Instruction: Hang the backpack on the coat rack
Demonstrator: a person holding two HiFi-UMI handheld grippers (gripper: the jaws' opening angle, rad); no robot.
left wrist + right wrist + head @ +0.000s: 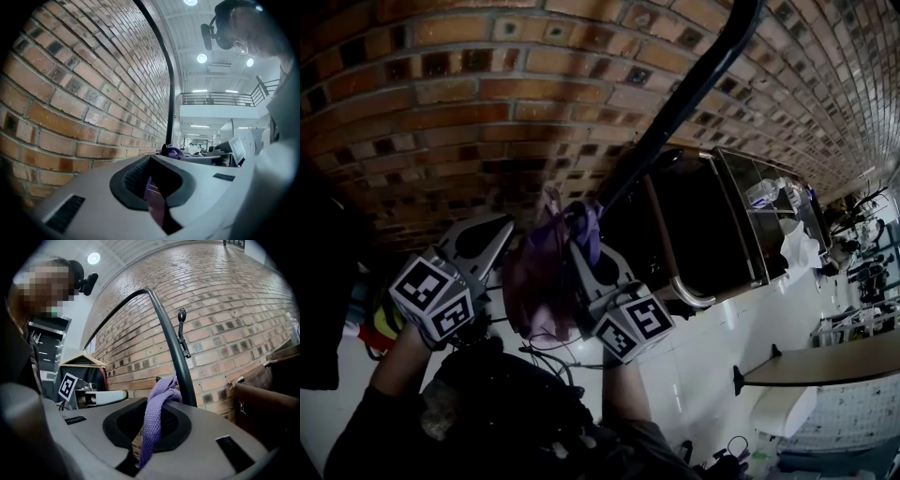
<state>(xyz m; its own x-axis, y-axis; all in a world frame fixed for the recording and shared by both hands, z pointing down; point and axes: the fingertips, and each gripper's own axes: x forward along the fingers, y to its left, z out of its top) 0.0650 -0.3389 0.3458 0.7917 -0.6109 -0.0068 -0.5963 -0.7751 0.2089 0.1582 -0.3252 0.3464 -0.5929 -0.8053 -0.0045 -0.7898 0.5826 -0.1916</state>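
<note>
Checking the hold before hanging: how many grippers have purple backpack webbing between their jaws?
2. The left gripper is shut on purple webbing beside the brick wall; the right gripper is shut on the purple strap in front of the black rack pole.

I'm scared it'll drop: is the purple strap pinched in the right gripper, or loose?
Pinched. The purple strap runs down between the right gripper's jaws, which are closed on it.

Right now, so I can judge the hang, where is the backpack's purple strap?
In the right gripper view the purple strap runs up between the right claw's jaws, just left of the coat rack pole; the left claw pinches it too.
</note>
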